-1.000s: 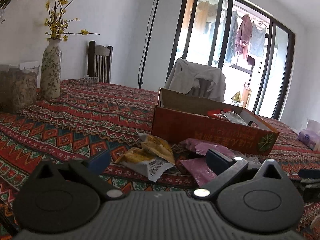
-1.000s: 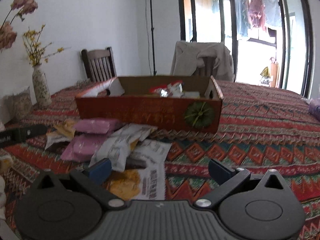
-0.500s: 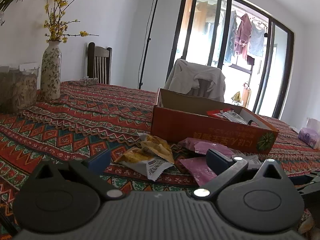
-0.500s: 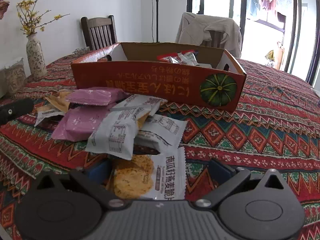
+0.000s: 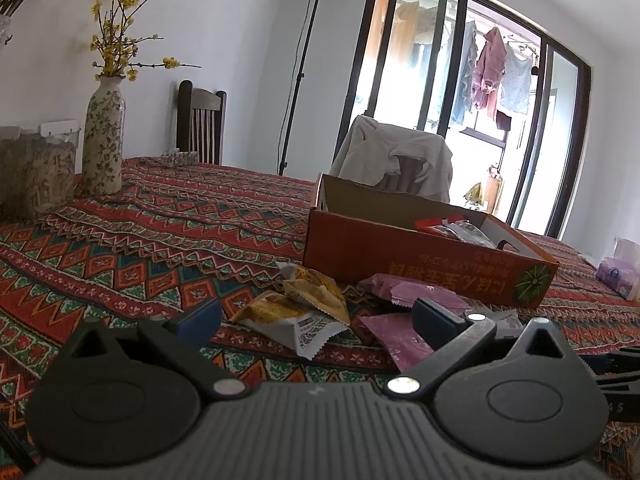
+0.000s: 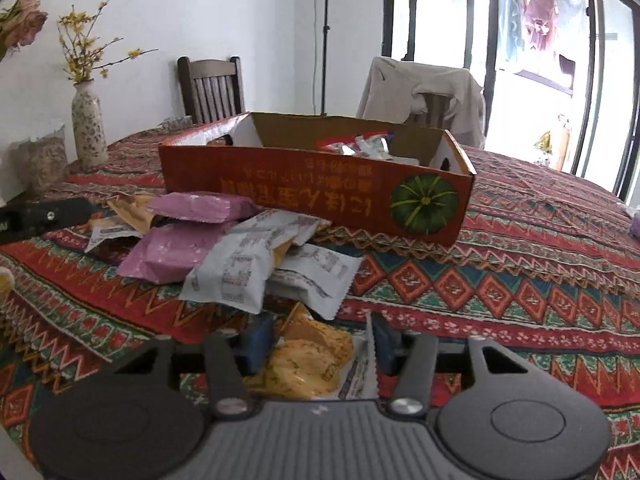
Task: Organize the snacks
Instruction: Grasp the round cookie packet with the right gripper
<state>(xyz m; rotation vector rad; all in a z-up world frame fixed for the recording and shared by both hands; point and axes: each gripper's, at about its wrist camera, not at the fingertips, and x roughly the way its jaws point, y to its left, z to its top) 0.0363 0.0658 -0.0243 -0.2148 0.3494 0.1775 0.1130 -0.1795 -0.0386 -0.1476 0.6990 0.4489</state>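
Right wrist view: the right tool (image 6: pixel 320 340), jaws just closing, clamps a yellow cracker packet (image 6: pixel 310 360) half hidden behind its body, before the orange box (image 6: pixel 320 188) on the worktop (image 6: pixel 500 280), while the left tool (image 5: pixel 316 316) gapes empty.

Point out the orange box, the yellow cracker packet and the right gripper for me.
orange box (image 6: pixel 304 188), right wrist view, front wall.
yellow cracker packet (image 6: pixel 308 364), right wrist view, crumpled middle.
right gripper (image 6: pixel 320 342), right wrist view, midway between the fingertips.
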